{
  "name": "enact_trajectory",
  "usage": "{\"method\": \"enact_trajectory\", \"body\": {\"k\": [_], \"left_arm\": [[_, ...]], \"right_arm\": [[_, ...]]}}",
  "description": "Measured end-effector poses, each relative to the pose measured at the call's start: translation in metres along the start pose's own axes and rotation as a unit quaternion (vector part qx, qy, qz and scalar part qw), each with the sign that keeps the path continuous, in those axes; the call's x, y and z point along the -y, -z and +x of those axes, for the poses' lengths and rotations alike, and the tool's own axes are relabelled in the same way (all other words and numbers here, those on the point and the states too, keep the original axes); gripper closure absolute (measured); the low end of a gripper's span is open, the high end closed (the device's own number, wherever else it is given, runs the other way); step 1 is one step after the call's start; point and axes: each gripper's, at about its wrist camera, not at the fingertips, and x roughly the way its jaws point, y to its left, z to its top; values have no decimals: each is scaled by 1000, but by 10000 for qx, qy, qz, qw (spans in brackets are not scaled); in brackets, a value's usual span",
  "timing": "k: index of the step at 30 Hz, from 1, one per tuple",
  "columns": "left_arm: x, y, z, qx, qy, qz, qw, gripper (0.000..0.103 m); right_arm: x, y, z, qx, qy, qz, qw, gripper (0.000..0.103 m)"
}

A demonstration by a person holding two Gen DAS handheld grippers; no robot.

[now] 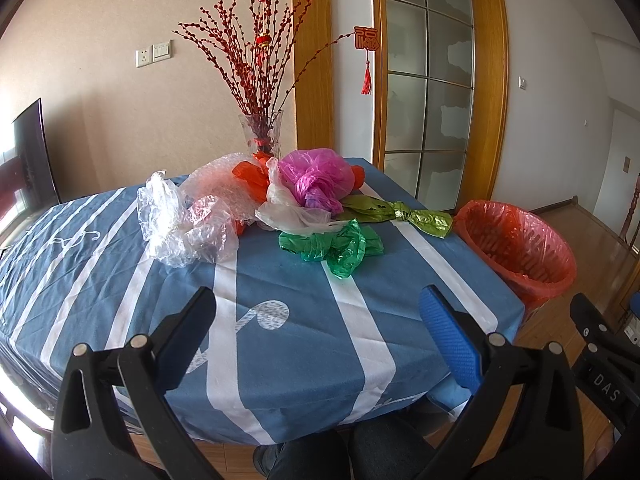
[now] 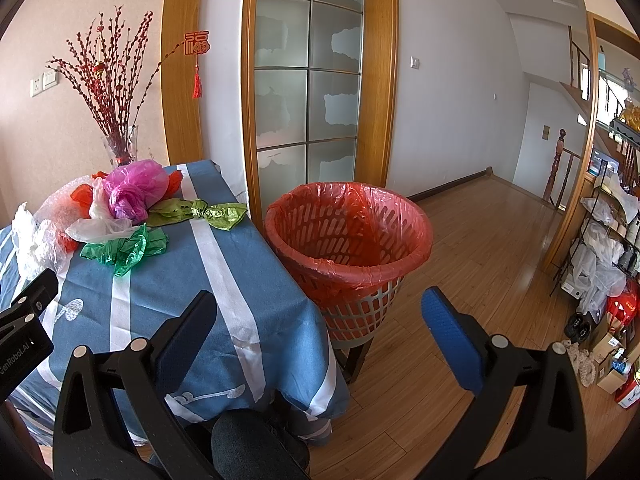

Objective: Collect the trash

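Note:
Crumpled plastic bags lie on the far half of a blue striped tablecloth (image 1: 280, 340): a clear bag (image 1: 180, 224), a pink bag (image 1: 316, 178), an orange bag (image 1: 250, 174), a dark green bag (image 1: 334, 246) and an olive green knotted bag (image 1: 400, 214). A grey basket lined with a red bag (image 2: 348, 236) stands on a stool right of the table, empty inside. My left gripper (image 1: 320, 312) hovers open over the near table edge, well short of the bags. My right gripper (image 2: 320, 312) is open too, near the table corner in front of the basket (image 1: 516, 240).
A glass vase of red branches (image 1: 262, 136) stands behind the bags. A person's knees (image 1: 340, 456) sit under the table edge. Wooden floor (image 2: 500, 240) spreads right of the basket, with cluttered shelves (image 2: 608, 240) at far right and a glass-panel door (image 2: 308, 80) behind.

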Motion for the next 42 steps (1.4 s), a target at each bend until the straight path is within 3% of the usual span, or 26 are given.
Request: {"method": "enact_trajectory", "body": {"k": [28, 37, 42], "left_arm": [[4, 5, 6, -112, -28, -68, 9999, 4], [-28, 6, 24, -342, -343, -356, 9982, 4], [-73, 2, 43, -480, -829, -649, 9933, 4]], "right_arm": [[0, -1, 2, -67, -30, -3, 10000, 2], [-27, -10, 22, -216, -523, -177, 9982, 2], [-58, -23, 46, -429, -1031, -233, 9935, 2]]}}
